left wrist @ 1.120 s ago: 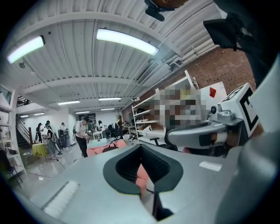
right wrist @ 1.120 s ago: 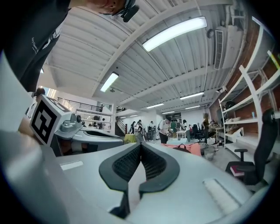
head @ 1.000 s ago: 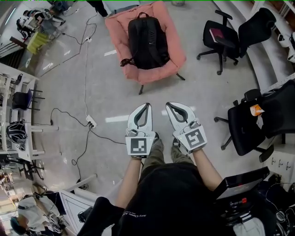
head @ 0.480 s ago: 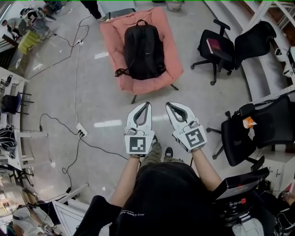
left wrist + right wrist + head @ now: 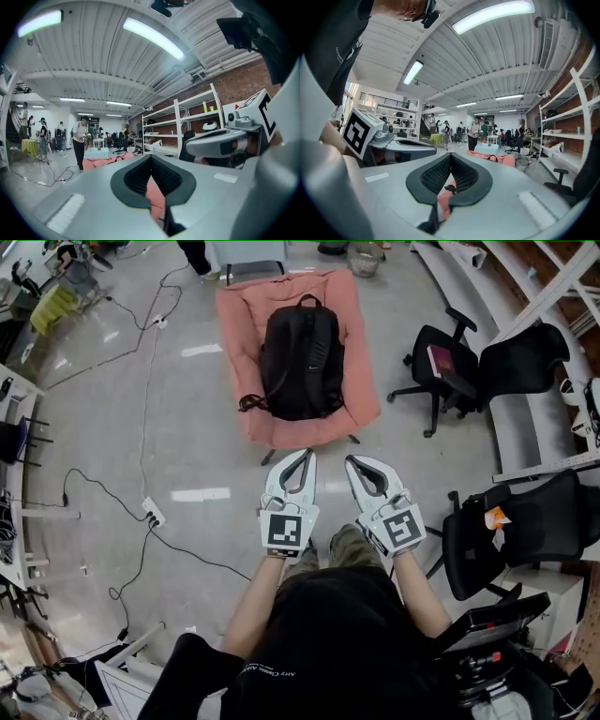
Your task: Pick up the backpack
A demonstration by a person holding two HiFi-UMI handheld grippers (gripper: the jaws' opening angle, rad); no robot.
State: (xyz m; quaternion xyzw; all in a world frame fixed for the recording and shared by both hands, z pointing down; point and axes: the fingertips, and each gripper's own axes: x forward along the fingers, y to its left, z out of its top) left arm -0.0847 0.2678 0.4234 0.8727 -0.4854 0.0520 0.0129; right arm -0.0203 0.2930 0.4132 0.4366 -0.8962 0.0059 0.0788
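A black backpack [image 5: 300, 360] lies flat on a pink low seat [image 5: 236, 343] on the floor ahead of me. Both grippers are held side by side in front of the person's body, pointing at the seat's near edge and stopping short of it. My left gripper [image 5: 305, 457] is shut with nothing in it, and so is my right gripper [image 5: 352, 463]. In the left gripper view the shut jaws [image 5: 151, 159] frame a strip of the pink seat [image 5: 155, 198]. The right gripper view [image 5: 450, 155] shows the pink seat [image 5: 499, 159] beyond the jaws.
A black office chair [image 5: 442, 360] stands right of the seat, another [image 5: 525, 526] close to my right. A cable with a power strip [image 5: 151, 517] runs over the floor at left. Shelving [image 5: 187, 126] lines the right wall; people [image 5: 476, 133] stand far off.
The person has walked forward: the pink seat and backpack have come nearer, lower in the head view. Both grippers stayed shut and side by side.
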